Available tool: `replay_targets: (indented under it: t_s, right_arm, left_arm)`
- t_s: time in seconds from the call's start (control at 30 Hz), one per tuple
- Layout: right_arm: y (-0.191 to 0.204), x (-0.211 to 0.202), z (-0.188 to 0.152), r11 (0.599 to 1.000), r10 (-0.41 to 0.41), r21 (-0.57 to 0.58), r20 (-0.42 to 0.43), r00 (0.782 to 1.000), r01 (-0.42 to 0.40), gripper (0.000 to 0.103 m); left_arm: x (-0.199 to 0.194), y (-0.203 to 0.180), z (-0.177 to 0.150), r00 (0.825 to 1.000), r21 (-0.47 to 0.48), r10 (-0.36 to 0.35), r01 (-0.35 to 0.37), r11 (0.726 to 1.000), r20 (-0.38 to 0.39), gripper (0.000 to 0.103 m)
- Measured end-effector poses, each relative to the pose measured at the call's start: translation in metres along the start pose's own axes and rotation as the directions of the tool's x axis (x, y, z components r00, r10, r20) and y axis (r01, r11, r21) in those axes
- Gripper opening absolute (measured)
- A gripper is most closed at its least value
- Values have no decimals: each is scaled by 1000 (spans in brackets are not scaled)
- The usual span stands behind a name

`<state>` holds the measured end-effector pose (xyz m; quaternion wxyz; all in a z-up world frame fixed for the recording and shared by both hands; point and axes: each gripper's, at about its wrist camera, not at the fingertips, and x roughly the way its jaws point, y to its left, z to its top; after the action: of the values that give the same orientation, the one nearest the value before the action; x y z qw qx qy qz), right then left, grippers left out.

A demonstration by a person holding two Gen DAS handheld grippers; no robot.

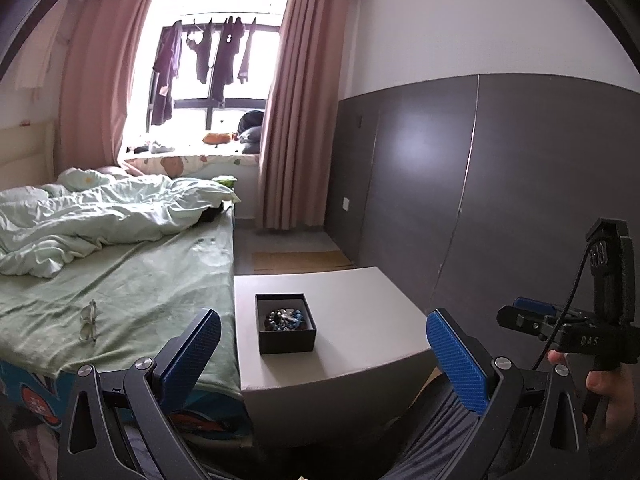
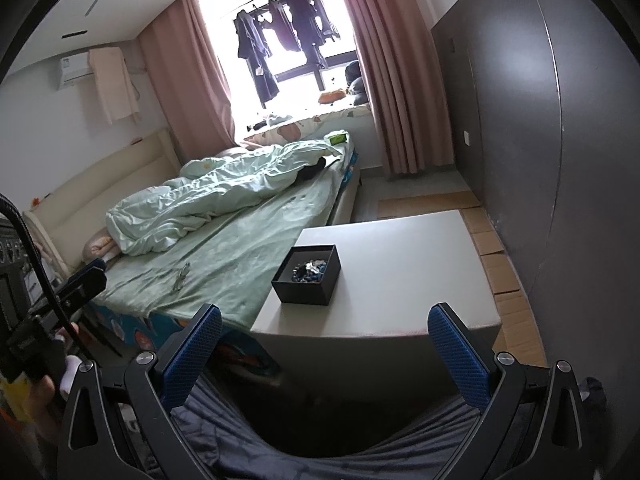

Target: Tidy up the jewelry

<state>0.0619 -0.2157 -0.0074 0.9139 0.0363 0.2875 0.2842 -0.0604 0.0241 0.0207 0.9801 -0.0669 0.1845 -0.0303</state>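
The task appears nearly complete: one small black square cardboard box (image 1: 286,323) stands lidless on the white rectangular desk (image 1: 360,320), holding one tangled cluster of blue and dark bead jewelry (image 1: 285,319). No jewelry is visible loose on the desk. The left gripper (image 1: 323,354) and right gripper (image 2: 325,350) both hover short of the desk, fingers wide apart and empty. One pair of clear-framed glasses (image 1: 89,321) lies on the green-sheeted bed (image 1: 140,280).

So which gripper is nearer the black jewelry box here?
Left, slightly. The left gripper, open, hangs just short of the black jewelry box; the right gripper, open, sits back off the table's near edge.
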Motion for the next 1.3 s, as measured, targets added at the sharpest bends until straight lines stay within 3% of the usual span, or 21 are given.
replay_targets:
  t_s: [0.77, 1.3]
  right_arm:
    - [3, -2, 2, 1000, 0, -8, 4, 1000, 0, 103]
    - [0, -5, 4, 1000, -10, -12, 9, 1000, 10, 103]
  left_arm:
    - [-5, 4, 0, 1000, 1, -8, 8, 1000, 6, 103]
    - [-5, -4, 0, 998, 46, 57, -58, 997, 19, 103]
